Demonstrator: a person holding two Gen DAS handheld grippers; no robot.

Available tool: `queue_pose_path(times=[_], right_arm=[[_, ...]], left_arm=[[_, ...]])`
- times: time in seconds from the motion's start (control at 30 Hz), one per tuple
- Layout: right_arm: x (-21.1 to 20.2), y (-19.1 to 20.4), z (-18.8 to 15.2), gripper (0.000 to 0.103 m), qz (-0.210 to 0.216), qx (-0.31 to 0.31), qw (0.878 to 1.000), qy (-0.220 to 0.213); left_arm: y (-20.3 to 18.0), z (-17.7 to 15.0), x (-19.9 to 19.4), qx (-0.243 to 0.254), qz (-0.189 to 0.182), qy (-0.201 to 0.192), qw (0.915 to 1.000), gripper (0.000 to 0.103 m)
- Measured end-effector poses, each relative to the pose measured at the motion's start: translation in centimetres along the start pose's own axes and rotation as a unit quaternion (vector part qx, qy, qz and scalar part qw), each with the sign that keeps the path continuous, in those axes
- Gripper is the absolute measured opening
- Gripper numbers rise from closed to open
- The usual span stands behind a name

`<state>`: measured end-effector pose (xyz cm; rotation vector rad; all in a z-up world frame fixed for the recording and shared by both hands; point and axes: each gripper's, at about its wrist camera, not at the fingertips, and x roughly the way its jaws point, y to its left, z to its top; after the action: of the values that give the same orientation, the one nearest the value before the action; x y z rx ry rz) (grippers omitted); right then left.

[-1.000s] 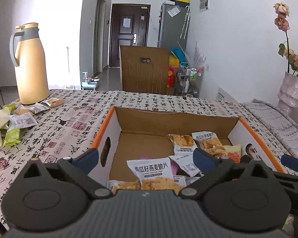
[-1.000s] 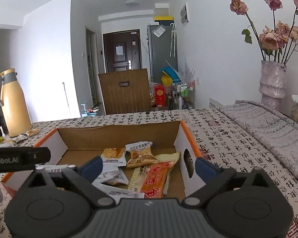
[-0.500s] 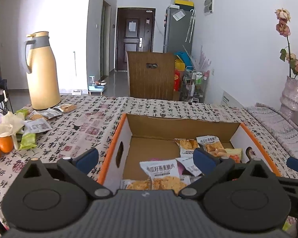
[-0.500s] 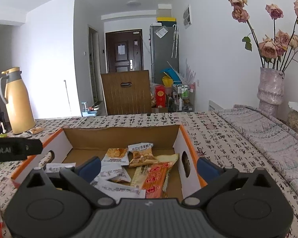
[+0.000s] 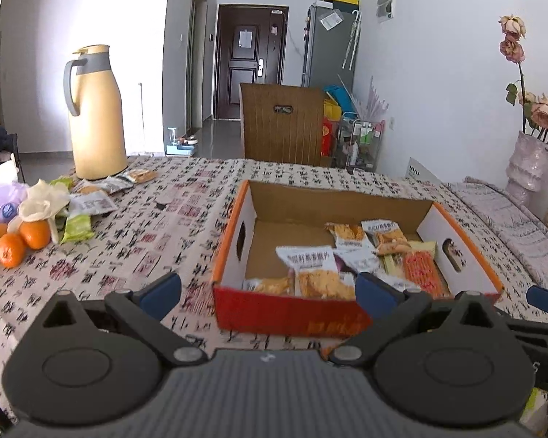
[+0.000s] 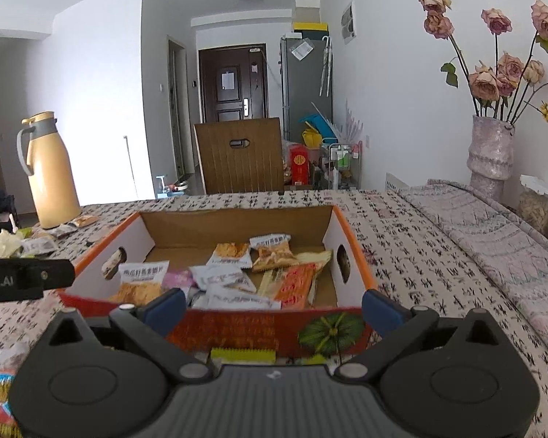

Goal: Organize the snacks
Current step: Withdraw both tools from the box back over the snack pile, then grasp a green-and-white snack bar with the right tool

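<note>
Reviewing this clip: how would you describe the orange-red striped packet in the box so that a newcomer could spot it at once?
Find the open cardboard box with orange edges on the patterned tablecloth. Among the snack packets inside, look toward the right wall with its oval handle hole. The long orange-red packet lies there, the only narrow, red-striped one among squarish white packets.

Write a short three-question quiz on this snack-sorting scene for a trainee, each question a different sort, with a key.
1. True or false: the left gripper holds a snack packet.
2. Which stands beside the loose packets on the table? A) kettle B) tan jug C) toaster
3. Fill in: the snacks already sorted lie in a cardboard ____.

Key: 1 false, both it and the right gripper are open and empty; 2 B; 3 box.
</note>
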<state>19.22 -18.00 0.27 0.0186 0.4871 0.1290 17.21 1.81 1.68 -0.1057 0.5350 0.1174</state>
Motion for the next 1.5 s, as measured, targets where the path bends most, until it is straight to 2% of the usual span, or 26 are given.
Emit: queue_pose_path(times=[0.33,0.63,0.93,1.13,1.27,1.33,1.37,1.4,1.43,1.5], right_arm=[[-1.5,0.7,-3.2,0.103,0.005,-0.012,0.999,0.038],[-1.6,0.7,-5.8,0.103,0.006,-0.018,0.997,0.072],[-0.4,0.0,-6.4,0.094,-0.005,-0.017,0.996,0.093],[1.3,0.7,-6.0,0.084,0.006,-0.025,0.993,0.115],[2.9,1.0,-6.1,0.068,0.013,-0.025,0.989,0.142],[3.1,1.2,-6.3,0.066,0.011,-0.028,0.99,0.138],[3.1,1.3,-6.3,0.061,0.015,-0.029,0.99,0.137],[2.9,1.3,-6.4,0.048,0.021,-0.031,0.99,0.135],[2.8,1.4,-6.4,0.039,0.026,-0.033,0.99,0.131],[2.7,1.4,-6.4,0.037,0.027,-0.032,0.991,0.129]], left_arm=[[1.4,-3.0,-1.3,0.004,0.0,0.029,0.9996,0.103],[2.5,-5.9,-1.1,0.006,-0.001,0.071,0.9974,0.103],[2.7,-7.3,-0.6,0.003,-0.007,0.093,0.9956,0.103],[2.6,-7.3,-0.4,0.005,-0.009,0.097,0.9953,0.103],[2.7,-7.3,-0.4,0.003,-0.008,0.095,0.9954,0.103],[2.9,-7.3,-0.5,0.003,-0.008,0.095,0.9955,0.103],[2.9,-7.3,-0.6,0.003,-0.007,0.095,0.9955,0.103],[3.0,-7.3,-0.6,0.003,-0.008,0.095,0.9955,0.103],[2.9,-7.3,-0.6,0.003,-0.008,0.094,0.9955,0.103],[3.1,-7.2,-0.8,0.003,-0.008,0.092,0.9957,0.103]])
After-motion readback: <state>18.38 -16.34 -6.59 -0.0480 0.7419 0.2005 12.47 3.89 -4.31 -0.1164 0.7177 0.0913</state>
